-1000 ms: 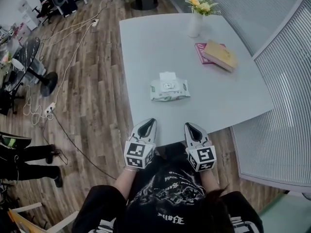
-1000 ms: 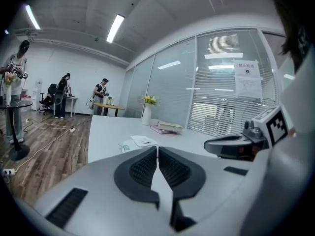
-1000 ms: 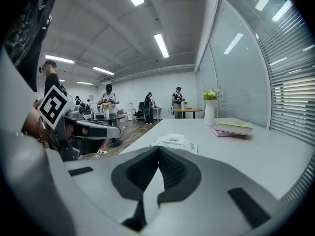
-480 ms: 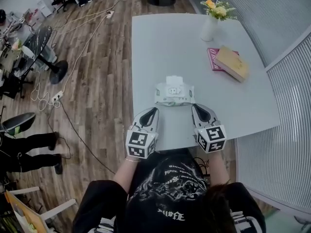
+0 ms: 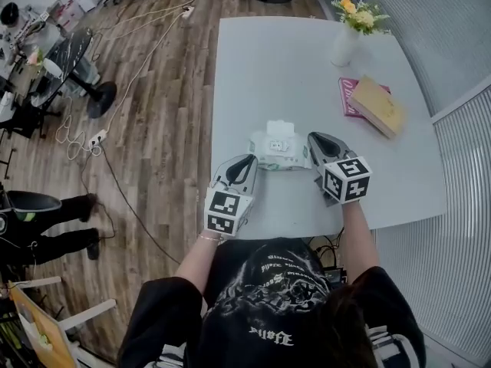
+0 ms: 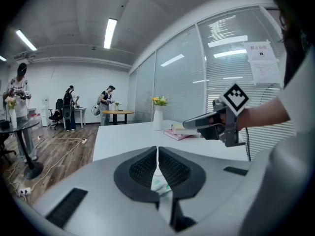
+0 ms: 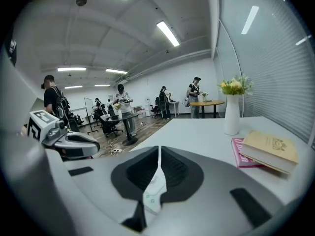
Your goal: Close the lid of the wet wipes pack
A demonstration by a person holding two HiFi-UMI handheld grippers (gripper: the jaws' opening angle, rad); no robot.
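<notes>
So the wet wipes pack [image 5: 278, 154] sits near the front edge of the worktop [image 5: 291, 67], long axis running left-right, right between the two tools. Its lid [image 5: 280, 130] is flipped open toward the far side. The left hand-held gripper [image 5: 250, 160] has its jaws pressed together on nothing, tip just beside the pack's left end. The right hand-held gripper [image 5: 315, 138], also pressed together and empty, sits alongside the right end, about level with the lid. I'd guess it's the nearer one for tipping that flap down.
</notes>
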